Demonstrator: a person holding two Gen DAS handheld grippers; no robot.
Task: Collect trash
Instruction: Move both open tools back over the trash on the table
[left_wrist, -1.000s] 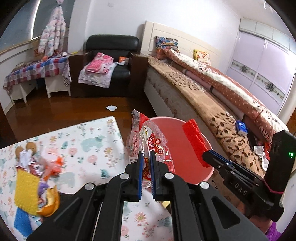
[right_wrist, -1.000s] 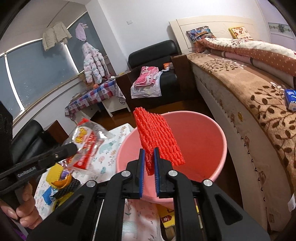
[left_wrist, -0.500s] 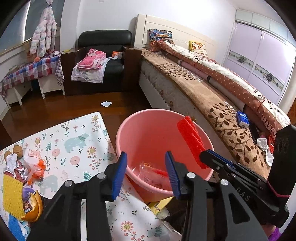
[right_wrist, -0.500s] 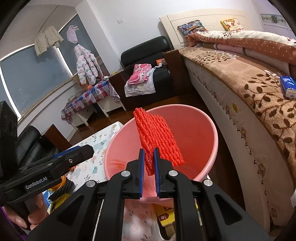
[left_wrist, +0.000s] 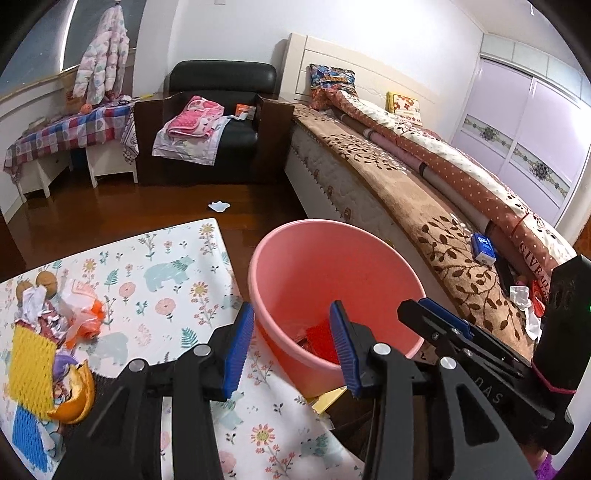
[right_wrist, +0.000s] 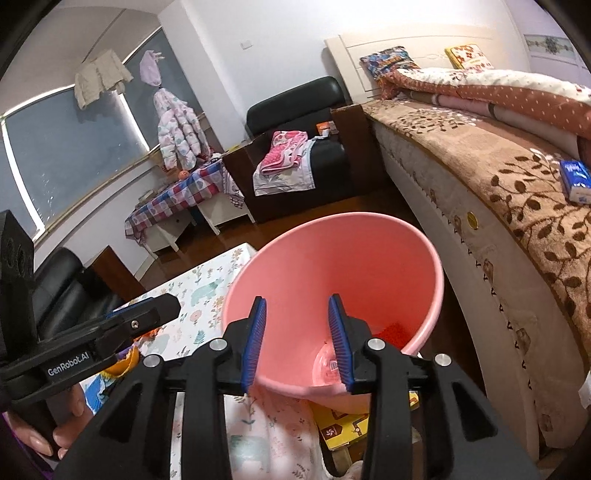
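Both grippers, left (left_wrist: 291, 336) and right (right_wrist: 297, 341), hang wide open and empty over pink bucket (left_wrist: 295, 258); red net (right_wrist: 391, 332), wrapper inside.

White lettering reading "GenRobot.AI" stands on the side of the black plastic left gripper (right_wrist: 110, 334), at the lower left of the right wrist view. In the left wrist view, faint embossed letters "DAS", seen upside down, run along the body of the black plastic right gripper (left_wrist: 434, 317) at the lower right. On the right edge of that same view, the brown-red bed cover border (left_wrist: 533, 264) carries pale capitals reading "GIVE ALL", with further letters cut off. Print on the small blue and white box (left_wrist: 483, 248) lying on the bed is too small to read.
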